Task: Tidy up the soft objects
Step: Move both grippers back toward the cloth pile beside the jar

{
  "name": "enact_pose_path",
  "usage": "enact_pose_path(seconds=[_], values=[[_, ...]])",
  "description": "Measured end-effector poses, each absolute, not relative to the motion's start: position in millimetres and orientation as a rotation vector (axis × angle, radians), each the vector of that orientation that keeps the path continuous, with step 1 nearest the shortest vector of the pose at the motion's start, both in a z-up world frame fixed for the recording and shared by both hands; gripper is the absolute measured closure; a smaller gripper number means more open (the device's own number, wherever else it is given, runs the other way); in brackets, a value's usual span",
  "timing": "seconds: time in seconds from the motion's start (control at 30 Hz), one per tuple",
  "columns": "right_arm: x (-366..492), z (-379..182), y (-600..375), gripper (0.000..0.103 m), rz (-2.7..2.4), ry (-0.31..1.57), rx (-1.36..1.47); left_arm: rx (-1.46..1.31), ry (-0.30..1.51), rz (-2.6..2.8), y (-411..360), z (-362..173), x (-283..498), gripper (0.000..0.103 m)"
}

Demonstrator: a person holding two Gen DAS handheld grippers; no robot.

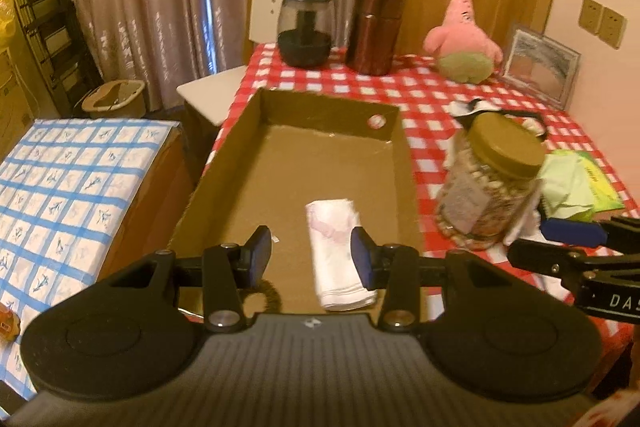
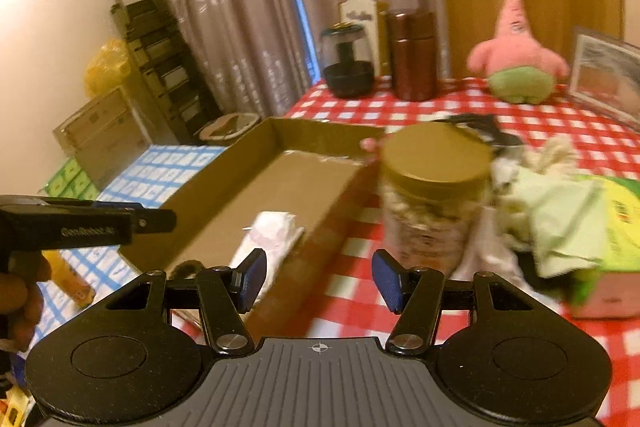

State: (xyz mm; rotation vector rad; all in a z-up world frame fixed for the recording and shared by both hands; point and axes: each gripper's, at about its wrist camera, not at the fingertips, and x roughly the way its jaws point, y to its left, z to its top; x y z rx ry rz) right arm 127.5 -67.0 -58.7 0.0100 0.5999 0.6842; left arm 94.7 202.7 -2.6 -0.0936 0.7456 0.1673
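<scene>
Left gripper: your left gripper [image 1: 311, 255] hangs over the near end of the cardboard tray [image 1: 224, 163], its blue pads spread apart and pressing on nothing.
Folded cloth: the white cloth with faint pink print [image 1: 338, 255] lies flat on the tray floor at the near end, right of centre, seen between your left pads but apart from both.
Right gripper: your right gripper [image 2: 320, 285] sits outside the tray's right wall, above the red-and-white checked tablecloth [image 2: 352, 311], jaws wide and empty; the view is blurred.
Jar: a clear jar with a gold lid [image 1: 490, 183] stands upright just right of the tray, directly beyond your right gripper.
Soft pile: a heap of pale green and white fabric [image 2: 560, 215] lies right of the jar, partly over a green packet; its single pieces cannot be told apart.
Plush: a pink star-shaped toy in green shorts [image 1: 464, 39] sits at the far right of the table, beside a framed picture [image 1: 540, 67].
Far edge: a dark glass vessel [image 1: 305, 29] and a brown canister [image 1: 374, 29] stand side by side at the far edge, before a white chair back.
Left of table: a surface with a blue-checked cover [image 1: 60, 195] lies left of the tray, lower than the table.
Your hand: fingers [image 2: 20, 291] grip the left tool's handle at the left edge of the right view.
</scene>
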Motion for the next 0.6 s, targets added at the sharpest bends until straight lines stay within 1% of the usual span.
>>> enact_pose_path(seconds=[0.27,0.6], values=[[113.0,-48.3,-130.3,0.044,0.561,0.567,0.033,-0.082,0.710,0.104,157.8,21.1,89.0,0.060],[102.9,-30.9,-199.9,0.044,0.401,0.533,0.057,-0.110,0.687,-0.005,95.9,32.3,92.7,0.059]])
